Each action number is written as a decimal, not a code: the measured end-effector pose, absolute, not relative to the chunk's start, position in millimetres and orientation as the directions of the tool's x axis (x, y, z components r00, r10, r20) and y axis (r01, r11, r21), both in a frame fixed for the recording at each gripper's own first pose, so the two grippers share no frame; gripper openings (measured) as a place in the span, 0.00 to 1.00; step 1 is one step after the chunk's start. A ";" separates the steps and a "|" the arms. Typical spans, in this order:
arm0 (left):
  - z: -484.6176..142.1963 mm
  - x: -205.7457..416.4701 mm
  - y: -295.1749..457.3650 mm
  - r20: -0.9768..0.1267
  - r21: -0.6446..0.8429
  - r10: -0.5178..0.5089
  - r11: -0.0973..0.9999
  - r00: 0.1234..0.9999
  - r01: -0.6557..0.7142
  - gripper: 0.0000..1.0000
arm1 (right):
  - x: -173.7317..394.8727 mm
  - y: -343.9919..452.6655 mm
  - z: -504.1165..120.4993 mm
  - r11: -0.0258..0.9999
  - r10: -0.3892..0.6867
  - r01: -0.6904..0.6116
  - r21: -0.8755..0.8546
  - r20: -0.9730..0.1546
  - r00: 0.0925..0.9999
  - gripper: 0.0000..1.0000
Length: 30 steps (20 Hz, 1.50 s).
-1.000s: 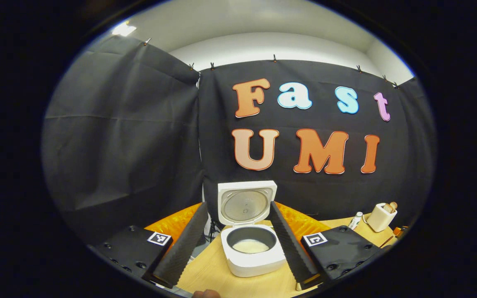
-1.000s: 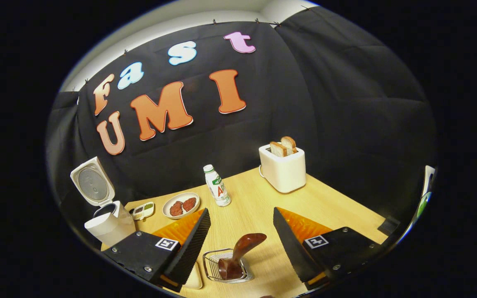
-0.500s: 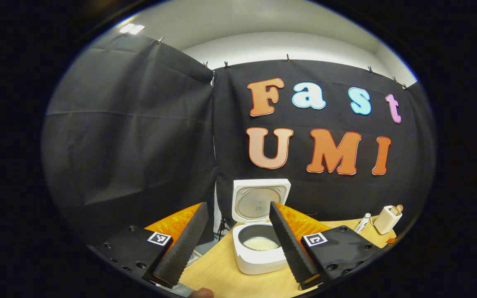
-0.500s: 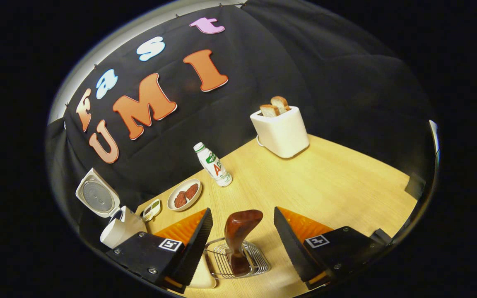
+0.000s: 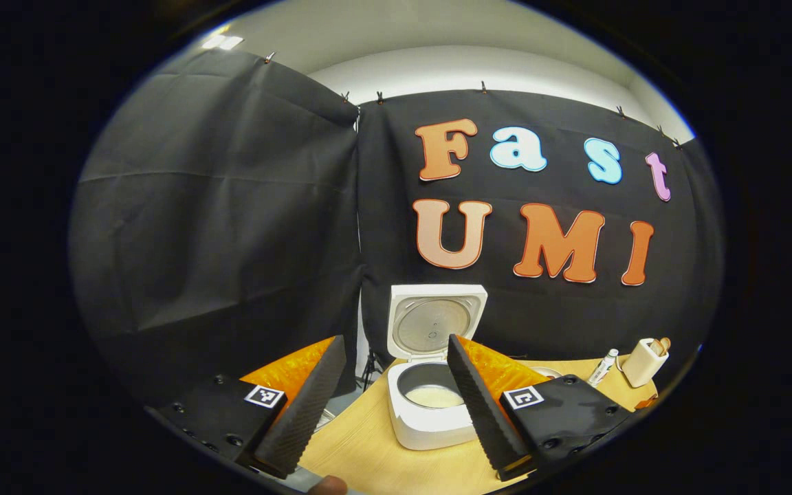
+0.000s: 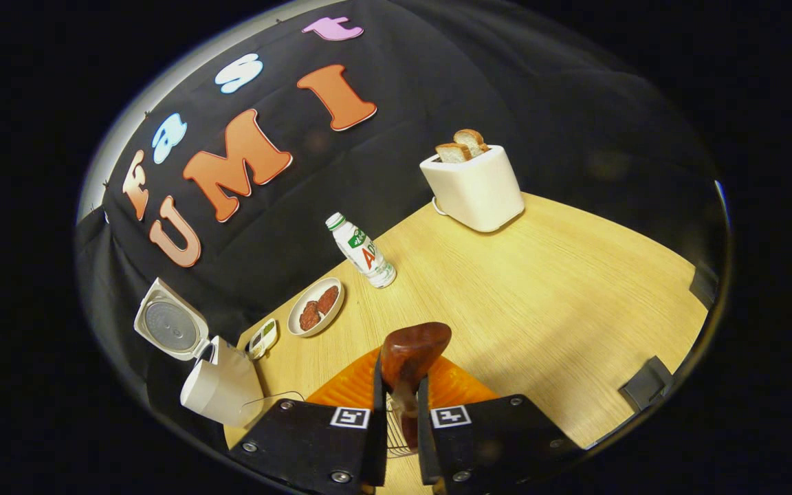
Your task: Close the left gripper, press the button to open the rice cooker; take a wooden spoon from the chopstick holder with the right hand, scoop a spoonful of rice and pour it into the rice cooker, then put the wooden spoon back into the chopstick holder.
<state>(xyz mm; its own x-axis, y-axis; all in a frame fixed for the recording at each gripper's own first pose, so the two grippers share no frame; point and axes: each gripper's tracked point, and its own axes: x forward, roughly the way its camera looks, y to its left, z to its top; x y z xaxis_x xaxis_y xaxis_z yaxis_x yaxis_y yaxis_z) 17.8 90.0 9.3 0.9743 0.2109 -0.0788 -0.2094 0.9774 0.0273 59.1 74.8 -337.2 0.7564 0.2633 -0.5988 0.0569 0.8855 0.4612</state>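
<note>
right tongs (image 6: 401, 405): were spread, now pinching wooden spoon (image 6: 410, 357) | left tongs (image 5: 389, 405): spread, unchanged

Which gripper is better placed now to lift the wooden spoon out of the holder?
The right gripper: its fingers are shut on the wooden spoon handle. The left gripper is open near the open rice cooker.

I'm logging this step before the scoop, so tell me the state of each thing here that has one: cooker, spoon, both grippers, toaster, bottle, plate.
rice cooker: lid up, white rice in the pot
wooden spoon: upright in the chopstick holder, clamped
right gripper: shut on the spoon handle
left gripper: open, holding nothing
toaster: two bread slices sticking up
bottle: capped, upright
plate: holds two brown pieces
</note>
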 end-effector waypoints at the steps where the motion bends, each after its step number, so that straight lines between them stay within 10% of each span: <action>1: 10.8 17.0 89.4 -0.075 0.028 0.210 0.978 0.975 -0.208 1.00 | 61.8 73.9 -334.9 0.896 0.243 0.057 0.440 -0.594 0.767 0.14; 20: 10.9 16.3 89.3 -0.066 0.044 0.159 0.987 0.985 -0.157 0.97 | 51.9 147.1 -194.1 0.933 0.330 -0.230 0.275 -0.408 0.851 0.02; 30: 7.6 12.4 111.8 -0.083 0.080 0.181 0.981 0.980 -0.175 1.00 | 28.9 249.2 -225.8 0.887 0.461 -0.411 0.208 -0.420 0.782 0.02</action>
<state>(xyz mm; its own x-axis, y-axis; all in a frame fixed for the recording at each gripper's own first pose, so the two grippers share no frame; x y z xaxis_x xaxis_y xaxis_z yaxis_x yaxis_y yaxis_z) 12.4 111.8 7.6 0.9799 0.1814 -0.0835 -0.1748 0.9813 0.0801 28.9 249.2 -225.8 0.7820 0.4608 -0.4197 -0.4115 0.8874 0.2077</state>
